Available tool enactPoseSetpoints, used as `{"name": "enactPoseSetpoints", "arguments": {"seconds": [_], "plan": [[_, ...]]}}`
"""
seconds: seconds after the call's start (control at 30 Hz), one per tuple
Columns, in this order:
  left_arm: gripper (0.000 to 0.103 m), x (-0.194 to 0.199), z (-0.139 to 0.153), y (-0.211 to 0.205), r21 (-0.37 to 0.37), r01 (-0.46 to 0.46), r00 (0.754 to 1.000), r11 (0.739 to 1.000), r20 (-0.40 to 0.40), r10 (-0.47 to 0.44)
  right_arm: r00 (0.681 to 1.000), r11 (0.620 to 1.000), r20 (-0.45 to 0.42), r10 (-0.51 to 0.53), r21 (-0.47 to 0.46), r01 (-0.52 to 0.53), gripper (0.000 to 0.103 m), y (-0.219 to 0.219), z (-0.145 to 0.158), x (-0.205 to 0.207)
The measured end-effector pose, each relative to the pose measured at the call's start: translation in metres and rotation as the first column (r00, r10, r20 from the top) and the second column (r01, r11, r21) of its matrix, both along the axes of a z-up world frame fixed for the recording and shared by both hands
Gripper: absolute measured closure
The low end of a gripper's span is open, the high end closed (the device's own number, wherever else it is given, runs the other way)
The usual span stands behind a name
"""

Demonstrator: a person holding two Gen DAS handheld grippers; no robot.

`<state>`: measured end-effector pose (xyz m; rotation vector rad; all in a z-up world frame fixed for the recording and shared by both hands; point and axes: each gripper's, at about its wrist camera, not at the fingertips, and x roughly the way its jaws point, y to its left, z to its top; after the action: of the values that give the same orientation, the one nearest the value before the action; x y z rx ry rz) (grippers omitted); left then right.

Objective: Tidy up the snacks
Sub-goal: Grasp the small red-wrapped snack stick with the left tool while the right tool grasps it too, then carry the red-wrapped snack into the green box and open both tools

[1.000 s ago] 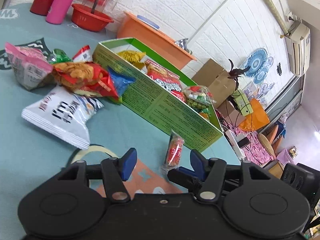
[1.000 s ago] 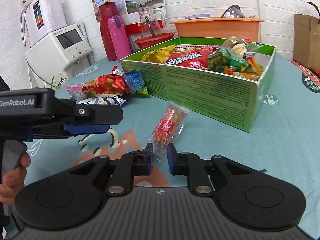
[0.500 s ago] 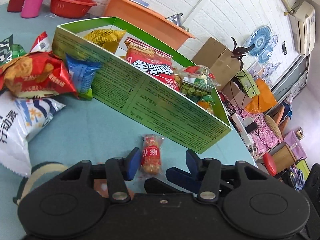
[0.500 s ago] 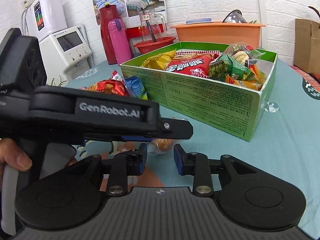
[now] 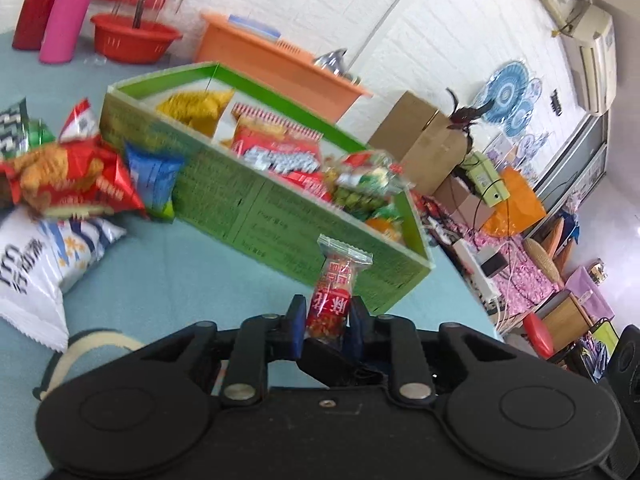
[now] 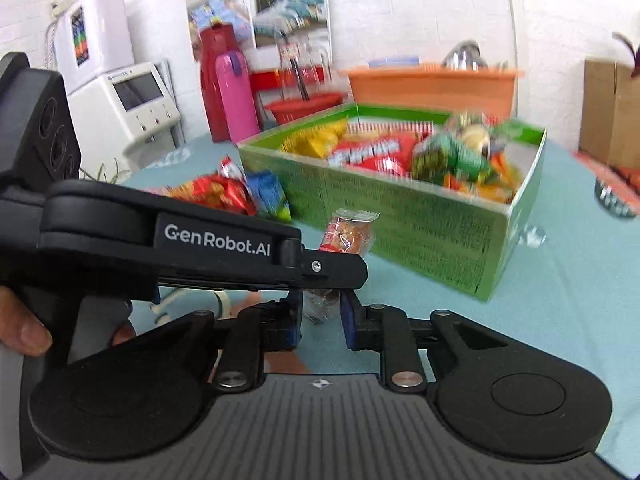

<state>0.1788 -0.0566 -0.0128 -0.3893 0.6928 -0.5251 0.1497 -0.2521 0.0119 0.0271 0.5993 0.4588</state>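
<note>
A small red snack packet (image 5: 334,292) stands upright between the blue pads of my left gripper (image 5: 326,322). The jaws are closing and the pads press on its sides. In the right wrist view the same packet (image 6: 348,234) sticks up behind the left gripper (image 6: 336,276), which crosses in from the left. The packet's clear lower end hangs between the fingers of my right gripper (image 6: 320,320), which is shut on it. Just beyond stands the green box (image 5: 256,208), filled with several snack bags and also seen from the right wrist (image 6: 420,232).
Loose bags lie left of the box: a red chip bag (image 5: 68,176), a blue packet (image 5: 154,176), a white bag (image 5: 36,264). Behind are a red bowl (image 5: 132,40), a pink bottle (image 5: 66,12) and an orange tub (image 5: 272,56). A hand (image 6: 24,332) holds the left gripper.
The left gripper came up to the packet lying on the table and closed round it; the packet now stands upright off the cloth. The right gripper opened briefly, then shut again.
</note>
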Motion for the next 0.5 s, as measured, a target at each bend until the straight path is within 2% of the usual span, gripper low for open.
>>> {"name": "enactPoseSetpoints", "arguments": {"seconds": [0.13,0.3,0.5], "plan": [[0.031,0.001,0.028,-0.003,-0.006,0.009,0.997,1.000,0.078,-0.009,0.995,1.000,0.097,-0.009,0.012,0.007,0.067,-0.003,0.020,-0.004],[0.031,0.024,0.052,-0.021,0.006,0.033,0.991,0.999,0.129,-0.034,0.983,0.999,0.178,-0.039,0.026,0.035,0.067,-0.011,0.038,0.012],[0.031,0.061,0.058,-0.037,-0.006,0.052,0.990,0.999,0.134,-0.051,0.971,0.996,0.224,-0.085,0.045,0.077,0.067,-0.024,0.047,0.044]]}}
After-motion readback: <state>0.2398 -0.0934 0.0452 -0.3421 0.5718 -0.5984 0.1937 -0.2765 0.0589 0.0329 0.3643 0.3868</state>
